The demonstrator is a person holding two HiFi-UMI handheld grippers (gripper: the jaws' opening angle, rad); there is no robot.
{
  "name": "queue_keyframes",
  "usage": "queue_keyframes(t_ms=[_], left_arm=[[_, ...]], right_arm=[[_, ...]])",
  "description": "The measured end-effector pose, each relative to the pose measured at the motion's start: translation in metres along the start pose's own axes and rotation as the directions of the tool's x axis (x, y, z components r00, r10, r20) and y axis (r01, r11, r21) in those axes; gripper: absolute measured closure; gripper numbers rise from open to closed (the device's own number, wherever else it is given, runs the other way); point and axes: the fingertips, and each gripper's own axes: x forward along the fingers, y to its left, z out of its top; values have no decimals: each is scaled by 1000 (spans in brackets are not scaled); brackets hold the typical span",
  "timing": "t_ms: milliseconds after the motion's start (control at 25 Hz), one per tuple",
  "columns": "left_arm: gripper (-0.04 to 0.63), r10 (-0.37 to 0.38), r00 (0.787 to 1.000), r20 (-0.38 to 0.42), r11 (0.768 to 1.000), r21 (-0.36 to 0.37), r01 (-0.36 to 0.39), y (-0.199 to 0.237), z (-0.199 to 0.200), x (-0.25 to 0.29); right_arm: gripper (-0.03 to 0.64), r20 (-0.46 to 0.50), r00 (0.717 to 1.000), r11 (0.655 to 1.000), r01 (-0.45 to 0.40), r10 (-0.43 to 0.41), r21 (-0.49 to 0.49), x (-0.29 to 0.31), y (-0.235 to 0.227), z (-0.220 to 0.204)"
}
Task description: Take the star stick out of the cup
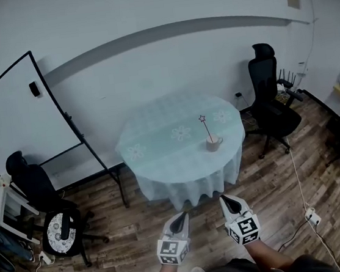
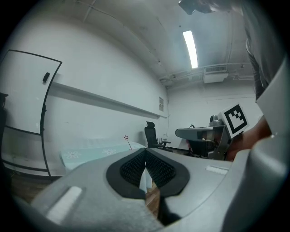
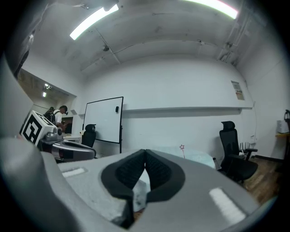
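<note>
Head view: the left gripper (image 1: 179,219) and right gripper (image 1: 227,200) hang side by side over the wooden floor. Both point forward at a round cloth-covered bench (image 1: 158,143) that stands well beyond their jaws. On the near right part of that bench sits the cup (image 1: 213,142). The star stick (image 1: 206,128) stands in it, leaning back and left with its star uppermost. That probably leaves the bare shaft above the rim as the place to pinch. The cup lies nearer the right jaws' line, so that gripper looks the likelier one to reach.

Left gripper view: the ribbed jaws are pressed together with nothing between them, which suits carrying rather than grasping. The star stick (image 2: 128,141) shows small, far ahead and just left of the tips (the cup itself is hidden below the jaw bodies).

Right gripper view: these jaws also meet at the tips and hold nothing. The star stick (image 3: 182,150) rises beyond them and to their right, above the pale bench (image 3: 199,157). An office chair (image 3: 231,149) stands further right.

The task appears not yet begun. The jaws would have to open before closing on the thin stick.
</note>
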Motion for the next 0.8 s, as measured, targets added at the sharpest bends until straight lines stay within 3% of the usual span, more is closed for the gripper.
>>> queue_keyframes(t_ms=[320,800], left_arm=[[591,-12,1000,-17,999,-34,11,26,-9,14],[591,-8,1000,-20,999,-34,7,25,12,117]], right_arm=[[614,-48,999,999,1,1,32,23,1,-15],[614,-58,997,998,-40,43,48,75,-78,-12]])
